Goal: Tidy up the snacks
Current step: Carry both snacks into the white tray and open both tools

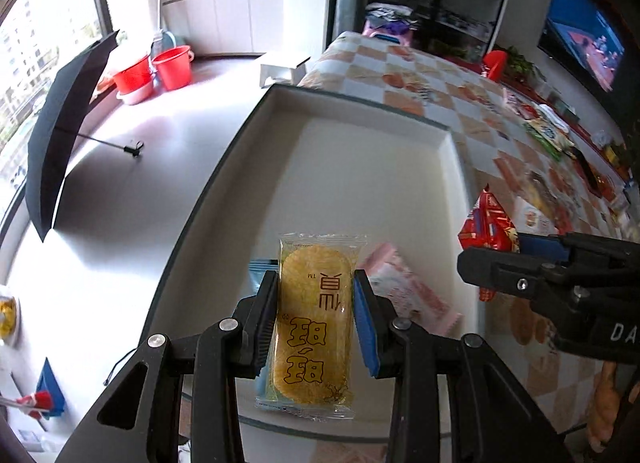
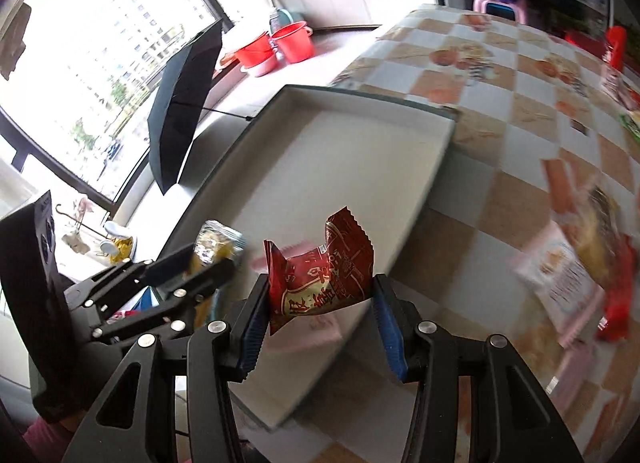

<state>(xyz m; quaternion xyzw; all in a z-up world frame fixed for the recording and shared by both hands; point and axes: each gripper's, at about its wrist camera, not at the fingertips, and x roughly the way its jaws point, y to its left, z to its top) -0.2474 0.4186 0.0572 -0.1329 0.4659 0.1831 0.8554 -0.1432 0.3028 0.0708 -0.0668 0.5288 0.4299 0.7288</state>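
"What was the left gripper (image 1: 315, 311) doing?"

"It pinched a clear-wrapped yellow rice cracker (image 1: 314, 327) by its long sides, over the near end of the shallow white tray (image 1: 360, 167). A pink packet (image 1: 408, 291) lay in the tray just beyond its right finger, a blue one (image 1: 262, 267) behind its left."

"And the right gripper (image 2: 318, 303)?"

"Clamped on a crumpled red snack packet (image 2: 320, 271), also above the tray, with the left gripper (image 2: 208, 267) close on its left. Loose snacks (image 2: 580, 263) lay on the checked tablecloth (image 2: 500, 83) off to its right."
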